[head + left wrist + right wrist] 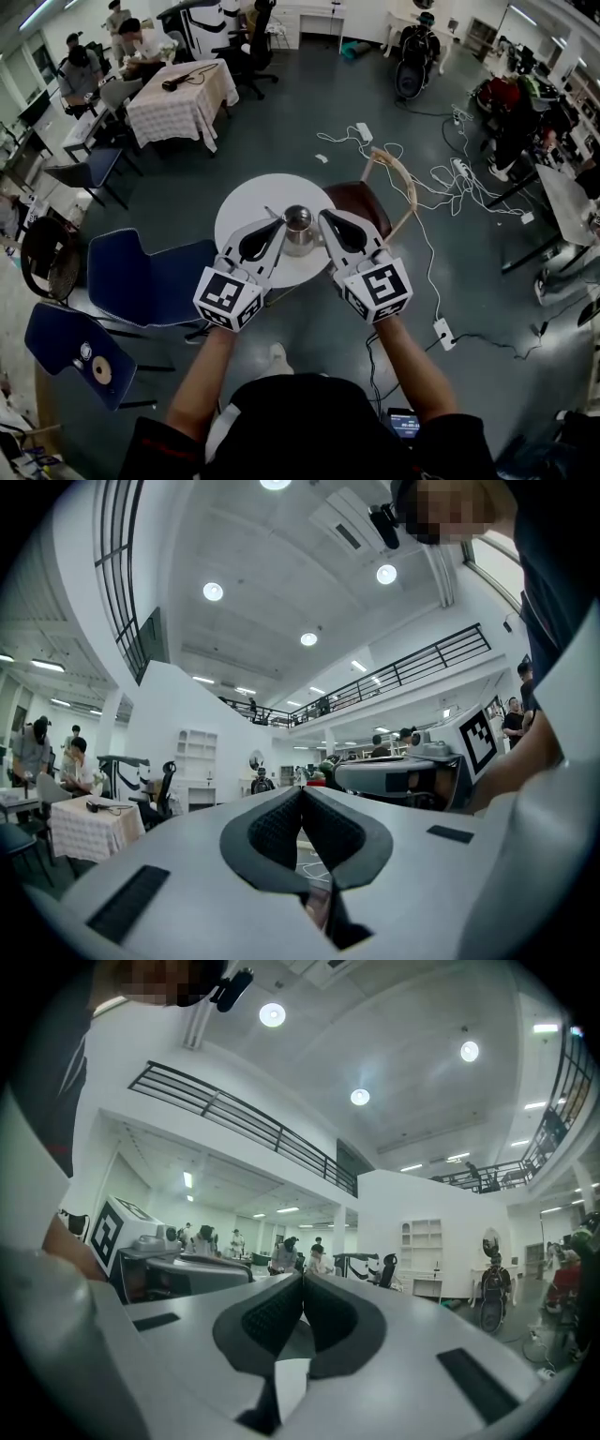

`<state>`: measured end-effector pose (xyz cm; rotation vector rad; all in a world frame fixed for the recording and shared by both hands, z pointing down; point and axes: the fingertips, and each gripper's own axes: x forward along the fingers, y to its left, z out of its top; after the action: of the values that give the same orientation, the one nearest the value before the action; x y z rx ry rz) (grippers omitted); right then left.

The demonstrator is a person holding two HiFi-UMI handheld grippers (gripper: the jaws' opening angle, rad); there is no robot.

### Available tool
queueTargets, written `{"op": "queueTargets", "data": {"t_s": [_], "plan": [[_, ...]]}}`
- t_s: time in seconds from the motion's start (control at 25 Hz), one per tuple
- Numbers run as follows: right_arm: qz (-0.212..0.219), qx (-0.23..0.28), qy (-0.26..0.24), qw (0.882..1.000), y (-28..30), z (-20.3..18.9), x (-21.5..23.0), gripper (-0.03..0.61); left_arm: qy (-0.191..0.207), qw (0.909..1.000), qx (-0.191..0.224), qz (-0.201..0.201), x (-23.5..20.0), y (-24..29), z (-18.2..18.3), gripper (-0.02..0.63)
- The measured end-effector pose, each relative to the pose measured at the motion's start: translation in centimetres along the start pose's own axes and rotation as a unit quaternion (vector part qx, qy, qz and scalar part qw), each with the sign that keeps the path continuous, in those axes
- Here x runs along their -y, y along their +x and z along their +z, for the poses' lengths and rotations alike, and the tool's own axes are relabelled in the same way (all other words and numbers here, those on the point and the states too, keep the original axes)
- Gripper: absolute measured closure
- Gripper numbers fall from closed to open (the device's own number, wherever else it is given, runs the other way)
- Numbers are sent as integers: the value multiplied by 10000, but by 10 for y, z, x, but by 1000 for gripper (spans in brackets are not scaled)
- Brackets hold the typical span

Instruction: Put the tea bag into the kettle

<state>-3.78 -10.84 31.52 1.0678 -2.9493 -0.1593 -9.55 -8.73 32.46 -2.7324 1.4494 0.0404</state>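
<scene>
A small metal kettle (298,228) stands open-topped on the round white table (248,211) in the head view. Both grippers are held level just above the table, one on each side of the kettle. My left gripper (279,223) (302,789) has its jaws closed together with nothing between the pads. My right gripper (324,216) (303,1277) is likewise shut and empty. Each gripper view looks out across the room and shows the other gripper beside it. A thin pale item lies on the table left of the kettle; I cannot tell whether it is the tea bag.
A brown-seated chair (361,202) with a wooden frame stands right of the table. Blue chairs (145,277) sit at the left. White cables (441,178) and a power strip (443,333) lie on the floor to the right. A cloth-covered table (183,98) with seated people is far left.
</scene>
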Motion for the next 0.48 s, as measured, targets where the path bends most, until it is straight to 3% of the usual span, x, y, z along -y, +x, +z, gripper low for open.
{"op": "queueTargets", "data": {"t_s": [0.48], "plan": [[211, 160, 3, 9996, -65, 15, -29, 560, 109, 9997, 116, 177, 66, -35, 18, 598]]}}
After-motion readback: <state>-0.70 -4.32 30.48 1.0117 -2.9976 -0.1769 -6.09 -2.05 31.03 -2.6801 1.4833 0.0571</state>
